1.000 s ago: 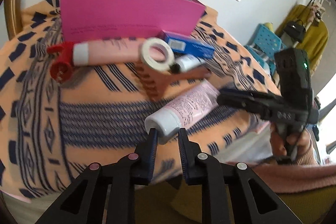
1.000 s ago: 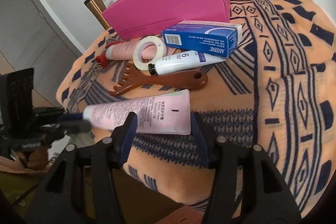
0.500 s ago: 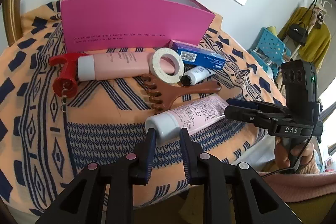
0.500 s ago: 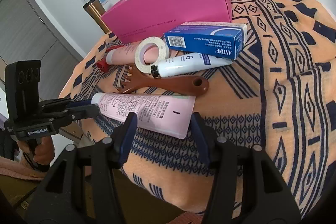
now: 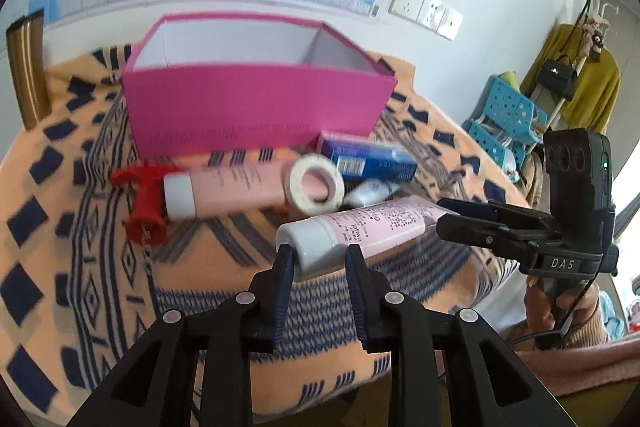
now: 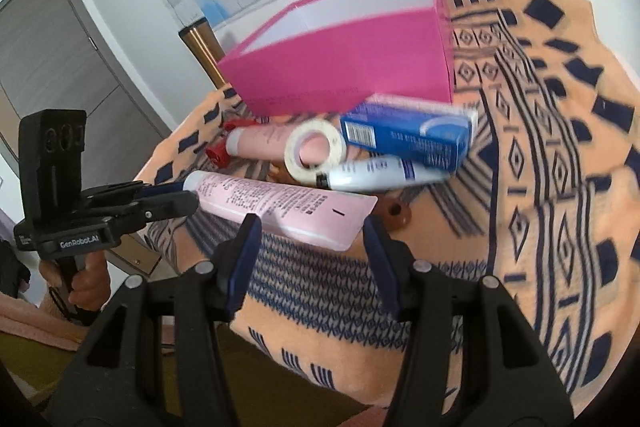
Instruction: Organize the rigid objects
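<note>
A pale pink tube (image 5: 360, 227) with a white cap hangs just above the orange patterned cloth (image 5: 100, 267), held at both ends. My left gripper (image 5: 318, 263) grips its white cap; the jaws are opening slightly, with the cap still between the pads. My right gripper (image 6: 310, 239) is shut on the tube's (image 6: 280, 203) flat crimped end. Each gripper shows in the other's view: the right gripper (image 5: 448, 215) and the left gripper (image 6: 180, 195). Behind stands an open pink box (image 5: 256, 107), white and empty inside.
In front of the box lie a pink bottle (image 5: 232, 187), a red plastic piece (image 5: 144, 203), a tape roll (image 5: 316, 183), a blue carton (image 5: 368, 159), a small white tube (image 6: 380, 173) and a brown wooden scratcher (image 6: 398, 213). The cloth's near edge drops off below the grippers.
Both grippers have risen together with the pink tube, which has come up off the cloth and now covers most of the brown scratcher. The box's inside has come into view.
</note>
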`<state>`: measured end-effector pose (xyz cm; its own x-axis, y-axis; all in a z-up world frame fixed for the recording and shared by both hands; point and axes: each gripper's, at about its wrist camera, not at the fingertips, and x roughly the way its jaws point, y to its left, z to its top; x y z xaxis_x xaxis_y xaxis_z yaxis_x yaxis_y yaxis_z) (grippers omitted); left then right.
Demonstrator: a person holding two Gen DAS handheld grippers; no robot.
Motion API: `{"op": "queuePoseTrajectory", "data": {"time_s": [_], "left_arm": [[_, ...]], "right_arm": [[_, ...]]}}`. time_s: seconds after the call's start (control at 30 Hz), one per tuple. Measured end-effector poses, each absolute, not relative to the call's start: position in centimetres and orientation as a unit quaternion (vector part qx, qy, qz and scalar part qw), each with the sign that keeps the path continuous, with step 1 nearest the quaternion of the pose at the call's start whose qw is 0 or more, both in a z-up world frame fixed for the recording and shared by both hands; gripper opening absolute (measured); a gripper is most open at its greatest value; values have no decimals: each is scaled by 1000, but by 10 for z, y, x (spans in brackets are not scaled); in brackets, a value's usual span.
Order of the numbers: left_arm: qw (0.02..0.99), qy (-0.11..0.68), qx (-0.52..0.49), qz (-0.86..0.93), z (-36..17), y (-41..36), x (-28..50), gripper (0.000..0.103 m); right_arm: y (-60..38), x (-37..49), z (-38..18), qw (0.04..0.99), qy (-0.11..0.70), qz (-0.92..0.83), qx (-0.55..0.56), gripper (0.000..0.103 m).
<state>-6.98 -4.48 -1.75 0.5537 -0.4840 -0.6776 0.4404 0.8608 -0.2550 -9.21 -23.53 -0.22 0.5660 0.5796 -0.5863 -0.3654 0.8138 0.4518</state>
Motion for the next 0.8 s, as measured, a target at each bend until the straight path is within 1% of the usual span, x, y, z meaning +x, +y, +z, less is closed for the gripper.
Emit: {"op": "queuePoseTrajectory", "data": {"time_s": [0.2, 0.53, 0.67, 0.8], "left_arm": [[897, 355, -21, -261, 13, -46, -51, 25], [921, 299, 8, -249, 56, -55, 0, 25], [927, 284, 17, -243, 66, -60, 22, 25], [926, 290, 13, -241, 63, -62, 49, 26]], "right_arm": [[-236, -78, 23, 887, 349, 274, 131, 56], [-239, -30, 61, 909, 303, 267, 104, 56], [-241, -6, 72, 916, 292, 258, 94, 56], [-241, 20, 75, 918, 295, 248, 89, 56]]}}
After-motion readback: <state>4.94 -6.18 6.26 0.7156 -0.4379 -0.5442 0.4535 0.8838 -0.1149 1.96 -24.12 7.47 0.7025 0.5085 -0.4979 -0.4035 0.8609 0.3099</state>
